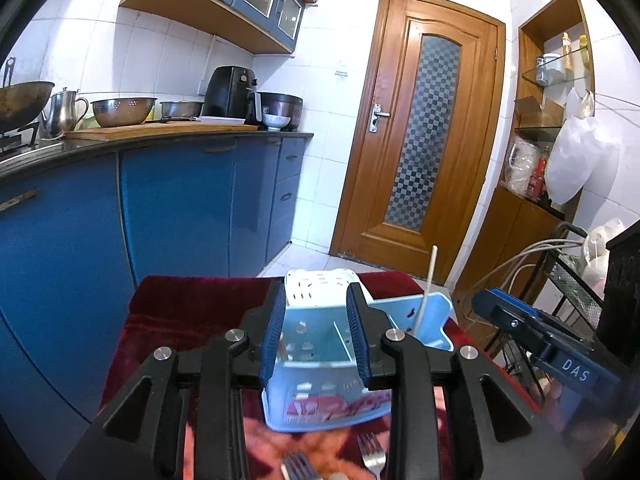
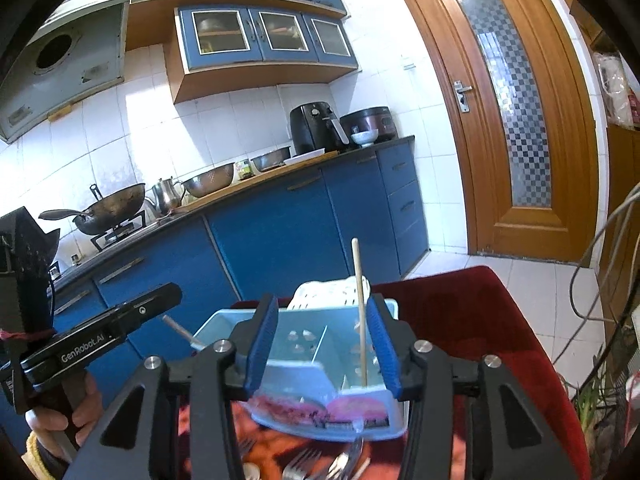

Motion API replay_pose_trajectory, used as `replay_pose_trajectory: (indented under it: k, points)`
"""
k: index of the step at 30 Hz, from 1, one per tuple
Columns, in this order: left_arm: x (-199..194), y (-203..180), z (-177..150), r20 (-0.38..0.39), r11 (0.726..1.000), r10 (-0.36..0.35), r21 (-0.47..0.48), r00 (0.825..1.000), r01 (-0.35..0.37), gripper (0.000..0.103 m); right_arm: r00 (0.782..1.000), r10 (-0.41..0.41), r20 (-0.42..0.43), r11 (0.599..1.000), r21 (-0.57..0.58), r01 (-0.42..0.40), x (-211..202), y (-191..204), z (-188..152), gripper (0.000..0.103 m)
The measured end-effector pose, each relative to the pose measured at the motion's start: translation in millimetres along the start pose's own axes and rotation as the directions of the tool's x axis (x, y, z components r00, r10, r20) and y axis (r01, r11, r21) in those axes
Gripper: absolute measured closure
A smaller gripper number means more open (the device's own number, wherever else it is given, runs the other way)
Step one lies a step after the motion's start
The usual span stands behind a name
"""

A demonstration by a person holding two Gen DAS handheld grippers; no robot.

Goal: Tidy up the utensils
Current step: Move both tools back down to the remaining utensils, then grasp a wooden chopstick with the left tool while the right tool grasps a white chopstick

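A light blue utensil holder [image 1: 320,360] with a white slotted part [image 1: 320,286] at its back stands on a dark red cloth [image 1: 180,320]. A chopstick [image 1: 426,288] stands upright in its right compartment. Forks [image 1: 372,454] lie in front of it. My left gripper [image 1: 318,344] is open above the holder, empty. In the right wrist view the holder [image 2: 320,380], the chopstick [image 2: 360,312] and forks [image 2: 320,462] show; a grey handle [image 2: 180,330] sticks out at its left. My right gripper [image 2: 322,348] is open and empty over the holder.
Blue cabinets [image 1: 176,208] and a counter with bowls, a kettle and an air fryer [image 1: 230,94] stand left. A wooden door [image 1: 420,136] is behind. A wire rack with cables [image 1: 568,276] stands right of the cloth-covered table.
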State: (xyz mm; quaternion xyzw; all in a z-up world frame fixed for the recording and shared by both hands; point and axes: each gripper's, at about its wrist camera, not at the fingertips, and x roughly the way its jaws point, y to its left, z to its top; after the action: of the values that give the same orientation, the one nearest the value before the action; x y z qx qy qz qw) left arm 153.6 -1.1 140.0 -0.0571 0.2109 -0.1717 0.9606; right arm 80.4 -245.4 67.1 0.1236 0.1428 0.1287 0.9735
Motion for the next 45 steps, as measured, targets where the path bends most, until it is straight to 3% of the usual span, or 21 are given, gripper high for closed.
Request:
replay_pose_trajectory:
  k: [10,18,32,45]
  points:
    - [-39,0,-23,-0.066,0.999,0.033,-0.008,0.997,-0.034,0.071,0.993,-0.035,-0.115,0.999,-0.001,0.035,-31,7,-28,0.054]
    - [-55,6,-60,-0.162,0.997,0.072,-0.024,0.984,-0.077,0.071,0.970,-0.057,-0.235,0.997,0.045,0.069,-39,4,-63,0.054]
    - [-42,20,-115,-0.355,0.993,0.075,-0.064,0.932,-0.104,0.071,0.907,-0.054,-0.419,0.991,0.090,0.101,-26,-5,-113,0.054]
    - [-8,10,-146,-0.495,0.994,0.081,-0.024,0.865,-0.107,0.071,0.890,-0.063,-0.452,0.985,0.115,0.128,-20,-16,-127,0.054]
